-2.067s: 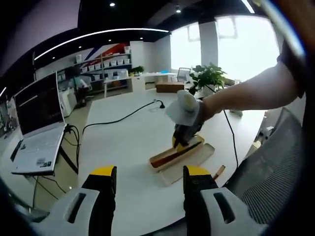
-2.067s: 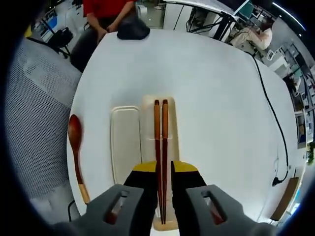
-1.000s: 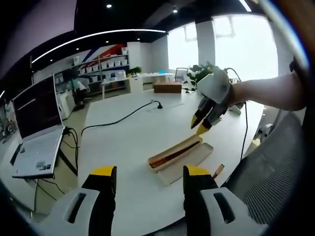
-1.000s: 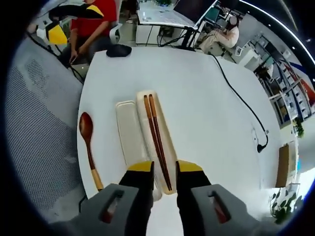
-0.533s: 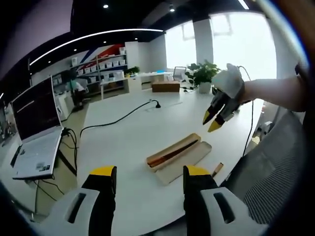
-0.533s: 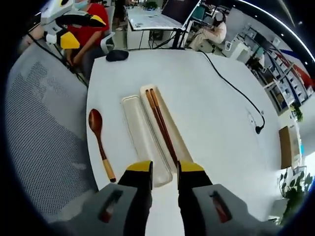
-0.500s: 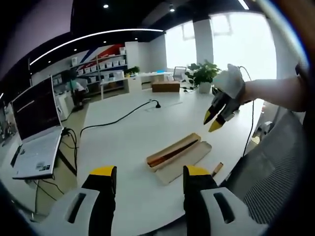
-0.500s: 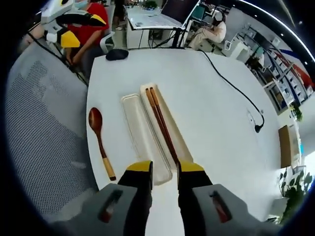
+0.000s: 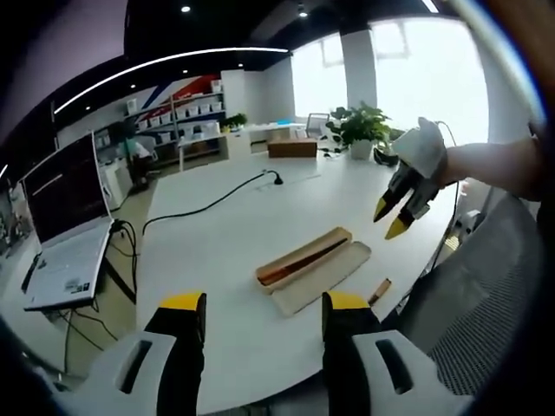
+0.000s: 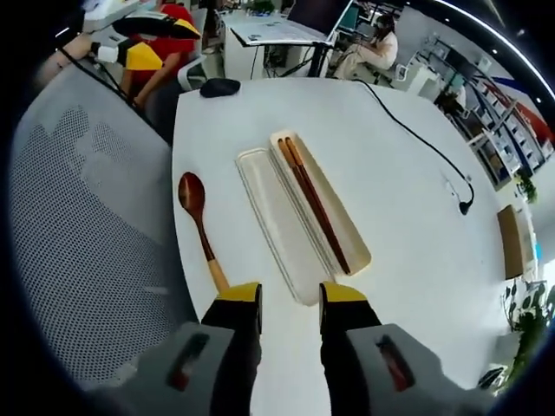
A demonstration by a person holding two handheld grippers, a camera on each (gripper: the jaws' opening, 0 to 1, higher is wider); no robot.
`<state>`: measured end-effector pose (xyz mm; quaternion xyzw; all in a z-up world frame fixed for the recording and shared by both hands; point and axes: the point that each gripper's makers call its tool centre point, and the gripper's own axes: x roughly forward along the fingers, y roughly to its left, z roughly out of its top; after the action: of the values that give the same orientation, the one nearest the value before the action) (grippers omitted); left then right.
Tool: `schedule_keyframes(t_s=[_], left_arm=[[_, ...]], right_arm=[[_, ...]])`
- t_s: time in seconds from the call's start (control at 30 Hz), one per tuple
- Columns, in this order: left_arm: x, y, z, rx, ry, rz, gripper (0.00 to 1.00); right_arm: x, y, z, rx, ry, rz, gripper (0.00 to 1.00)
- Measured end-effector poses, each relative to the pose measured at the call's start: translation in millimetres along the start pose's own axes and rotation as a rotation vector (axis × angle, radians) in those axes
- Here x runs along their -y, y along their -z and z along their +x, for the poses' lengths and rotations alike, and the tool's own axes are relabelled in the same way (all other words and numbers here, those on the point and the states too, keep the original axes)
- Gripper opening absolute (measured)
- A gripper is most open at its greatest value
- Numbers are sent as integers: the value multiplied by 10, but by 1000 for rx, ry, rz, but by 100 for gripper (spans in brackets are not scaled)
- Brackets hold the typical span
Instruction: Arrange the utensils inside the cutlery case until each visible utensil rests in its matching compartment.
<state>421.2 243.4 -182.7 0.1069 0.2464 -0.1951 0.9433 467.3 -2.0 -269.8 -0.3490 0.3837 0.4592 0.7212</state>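
Note:
A beige cutlery case (image 10: 351,243) lies open on the white table (image 10: 408,269), with a pair of dark wooden chopsticks (image 10: 314,204) in its right-hand trough. The trough beside it (image 10: 279,227) holds nothing. A wooden spoon (image 10: 199,227) lies on the table left of the case, near the edge. My right gripper (image 10: 290,296) hangs open above the case's near end, holding nothing. In the left gripper view the case (image 9: 305,262) and the chopsticks (image 9: 299,260) lie ahead, the spoon's handle (image 9: 379,290) pokes out at the right, and the right gripper (image 9: 389,219) hovers above. My left gripper (image 9: 264,303) is open and empty.
A grey mesh chair (image 10: 87,225) stands against the table edge by the spoon. A black mouse (image 10: 218,87) and a black cable (image 10: 425,143) lie farther off. A laptop (image 9: 65,234) sits to the left. A person in red (image 10: 178,17) stands behind the left gripper (image 10: 165,42).
My right gripper has let go of the chopsticks, which now lie in the case, and has risen up and back from it. The left gripper has stayed put.

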Motion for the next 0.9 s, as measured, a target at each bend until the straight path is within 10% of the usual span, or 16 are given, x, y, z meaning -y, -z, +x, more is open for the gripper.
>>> schedule_keyframes(t_s=[0.9], left_arm=[[33,69,-80,-2,-21,26,51]], right_arm=[[-615,116,295,-17,-184,-77,28]])
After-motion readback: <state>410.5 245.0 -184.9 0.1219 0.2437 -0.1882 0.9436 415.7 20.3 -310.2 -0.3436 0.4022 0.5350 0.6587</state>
